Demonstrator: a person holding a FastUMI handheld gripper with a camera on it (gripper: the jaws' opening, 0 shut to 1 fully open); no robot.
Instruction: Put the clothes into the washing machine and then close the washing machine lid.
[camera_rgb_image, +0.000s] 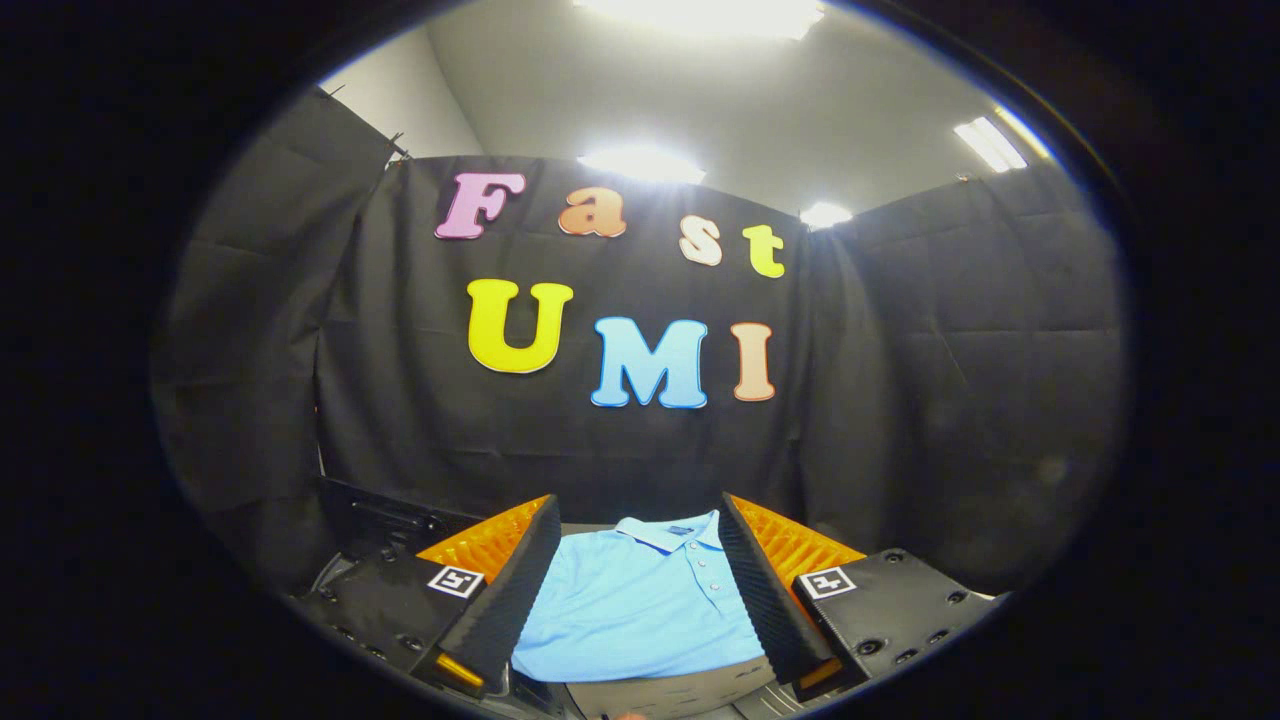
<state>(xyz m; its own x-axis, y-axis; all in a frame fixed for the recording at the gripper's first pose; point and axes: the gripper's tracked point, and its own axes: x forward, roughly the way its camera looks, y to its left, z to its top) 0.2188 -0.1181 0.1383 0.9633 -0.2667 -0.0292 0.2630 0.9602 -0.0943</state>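
Note:
A folded light-blue polo shirt (640, 600) with a collar and a buttoned placket lies on a pale flat surface (690, 690) just ahead of and below the fingers. My gripper (640, 585) is open, its two fingers spread wide on either side of the shirt without touching it. A dark panel with a curved edge (385, 520), possibly part of the washing machine, lies to the left behind the left finger; what it is I cannot tell for sure.
Black cloth walls (950, 400) close the booth behind and on both sides. Bright ceiling lights (640, 165) shine above the wall.

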